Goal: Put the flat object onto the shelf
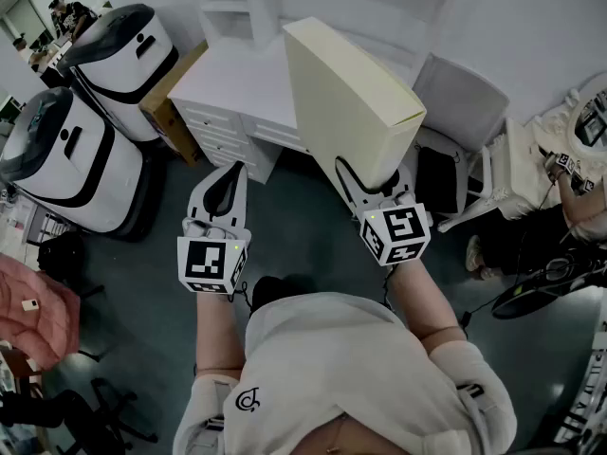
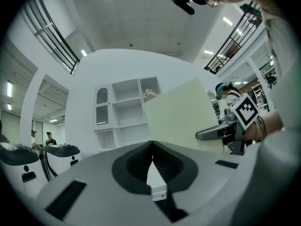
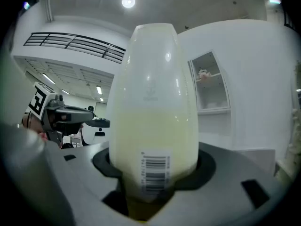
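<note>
Your right gripper [image 1: 372,193] clamps the bottom edge of the flat cream box [image 1: 346,102], held upright over the white desk [image 1: 232,88]; that desk stands between you and the white shelf [image 1: 237,8]; your left gripper [image 1: 226,186] is empty, jaws together; two white machines [image 1: 119,55] stand at left; a chair [image 1: 455,102] at right.

Pale cream flat box [image 1: 346,102] bearing a black-and-white barcode [image 3: 154,172]; white shelf unit [image 2: 126,99]; dark grey floor [image 1: 303,216].
</note>
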`<act>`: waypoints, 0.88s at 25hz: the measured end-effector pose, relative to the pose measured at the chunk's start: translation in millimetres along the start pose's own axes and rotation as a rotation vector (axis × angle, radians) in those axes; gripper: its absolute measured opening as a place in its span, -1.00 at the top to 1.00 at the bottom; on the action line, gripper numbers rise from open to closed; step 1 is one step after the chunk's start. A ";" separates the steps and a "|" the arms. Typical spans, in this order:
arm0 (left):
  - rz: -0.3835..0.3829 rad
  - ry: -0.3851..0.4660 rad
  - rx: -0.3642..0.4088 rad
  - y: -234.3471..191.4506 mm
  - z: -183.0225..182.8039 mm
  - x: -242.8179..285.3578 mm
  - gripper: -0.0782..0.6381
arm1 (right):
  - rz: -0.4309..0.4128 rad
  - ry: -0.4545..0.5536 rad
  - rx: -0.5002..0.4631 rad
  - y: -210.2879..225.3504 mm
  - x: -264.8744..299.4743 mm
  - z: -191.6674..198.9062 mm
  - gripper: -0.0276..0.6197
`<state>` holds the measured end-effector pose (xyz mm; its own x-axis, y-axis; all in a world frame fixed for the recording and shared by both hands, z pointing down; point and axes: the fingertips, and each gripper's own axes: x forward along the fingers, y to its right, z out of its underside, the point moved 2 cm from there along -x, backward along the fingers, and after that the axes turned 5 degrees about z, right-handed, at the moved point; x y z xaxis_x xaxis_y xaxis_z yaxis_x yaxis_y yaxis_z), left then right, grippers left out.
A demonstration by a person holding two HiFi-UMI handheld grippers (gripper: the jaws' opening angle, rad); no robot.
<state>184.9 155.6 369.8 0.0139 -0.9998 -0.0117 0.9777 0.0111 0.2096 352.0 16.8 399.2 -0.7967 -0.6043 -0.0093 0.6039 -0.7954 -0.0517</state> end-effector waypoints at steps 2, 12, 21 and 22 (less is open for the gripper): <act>-0.001 -0.001 -0.001 1.5 0.1 2.1 0.75 | 0.001 0.003 -0.001 3.0 -0.6 -0.8 0.07; 0.001 -0.011 -0.007 2.6 3.7 7.6 0.75 | -0.014 -0.008 0.007 6.0 3.4 4.1 0.07; 0.013 -0.062 0.006 -9.2 14.5 18.4 0.75 | -0.020 -0.009 0.008 4.5 28.8 9.0 0.04; 0.012 -0.067 0.006 -13.4 16.8 18.1 0.75 | -0.020 -0.011 0.005 2.8 34.0 10.0 0.05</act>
<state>168.5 137.1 383.2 0.0109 -0.9984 0.0561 0.9763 0.0227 0.2152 326.8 -6.4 408.8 -0.8084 -0.5887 0.0023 0.5879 -0.8076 -0.0463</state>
